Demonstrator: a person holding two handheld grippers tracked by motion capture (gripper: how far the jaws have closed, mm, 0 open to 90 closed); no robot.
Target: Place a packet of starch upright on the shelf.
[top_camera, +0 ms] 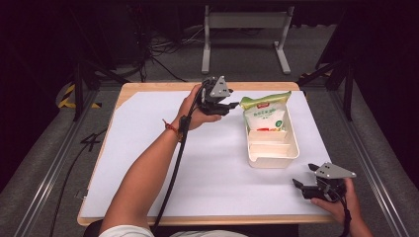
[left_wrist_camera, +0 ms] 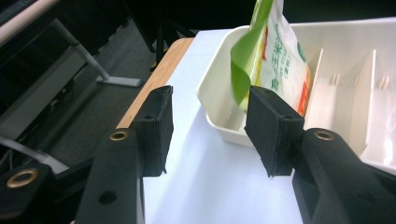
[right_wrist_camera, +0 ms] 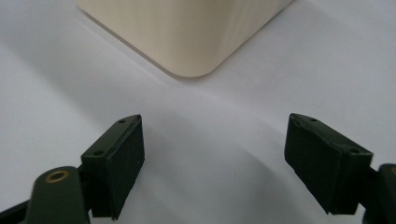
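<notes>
Bag (top_camera: 265, 112) sits in the far compartment of the tray (top_camera: 292, 148), its green top leaning over the far rim, which leaves that flap as the easy place to grab. From the high view, your left gripper (top_camera: 232, 106) is just left of the flap with its jaws apart, holding nothing. Your right gripper (top_camera: 302, 178) rests near the table's near right corner, well apart from the tray, likely parked out of the way.

In the left gripper view, your jaws stand moderately open, with bare paper (left_wrist_camera: 205, 154) between them. The bag's green edge (left_wrist_camera: 243, 70) hangs just beyond the right jaw; I can't tell whether they touch.

In the right gripper view, your jaws are wide apart and empty, aimed at a rounded tray corner (right_wrist_camera: 191, 51) farther off.
</notes>
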